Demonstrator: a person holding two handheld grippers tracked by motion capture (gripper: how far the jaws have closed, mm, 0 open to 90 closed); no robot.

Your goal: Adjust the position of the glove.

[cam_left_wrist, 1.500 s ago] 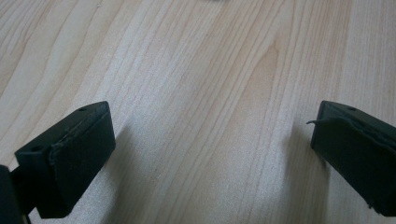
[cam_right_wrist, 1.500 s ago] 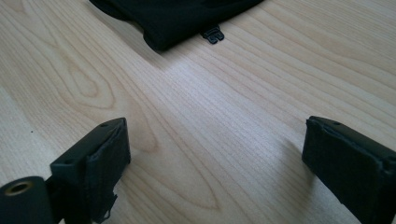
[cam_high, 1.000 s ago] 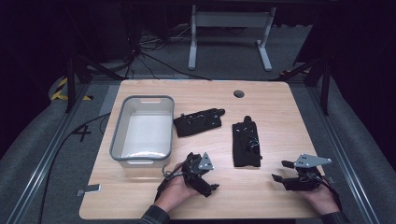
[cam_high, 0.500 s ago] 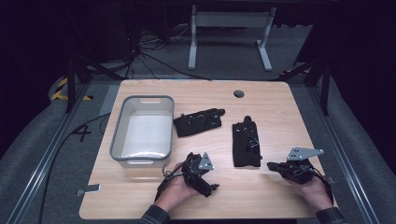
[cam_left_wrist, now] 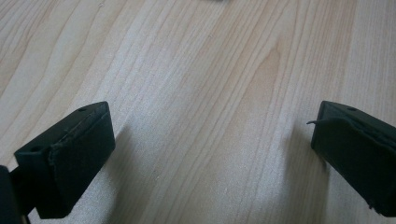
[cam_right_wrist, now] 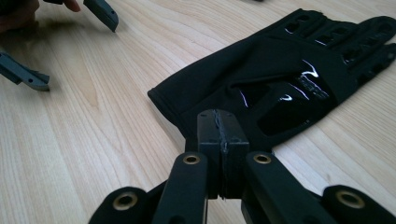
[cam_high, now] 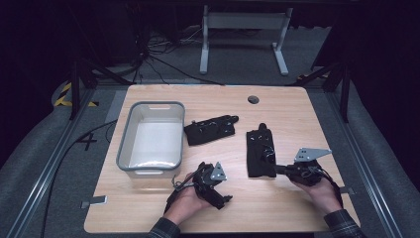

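Note:
Two black gloves lie flat mid-table. One glove (cam_high: 210, 130) is beside the bin; the other glove (cam_high: 260, 151) (cam_right_wrist: 280, 79) lies lengthwise with its cuff toward me. My right gripper (cam_high: 279, 170) (cam_right_wrist: 221, 122) is shut, and its tip rests at the edge of that cuff. I see nothing between its pads. My left gripper (cam_high: 222, 184) (cam_left_wrist: 212, 140) is held wide open low over bare wood, left of the near glove. Its two jaws also appear at the top left of the right gripper view, as the left gripper (cam_right_wrist: 79, 56).
A grey plastic bin (cam_high: 126, 144) stands at the table's left, its white floor bare. A round cable hole (cam_high: 253, 99) sits near the far edge. A desk frame (cam_high: 242, 34) stands on the floor beyond the wooden table (cam_high: 322, 114).
My right gripper has moved left from the table's right side up to the near glove's cuff. The left gripper and both gloves have stayed put.

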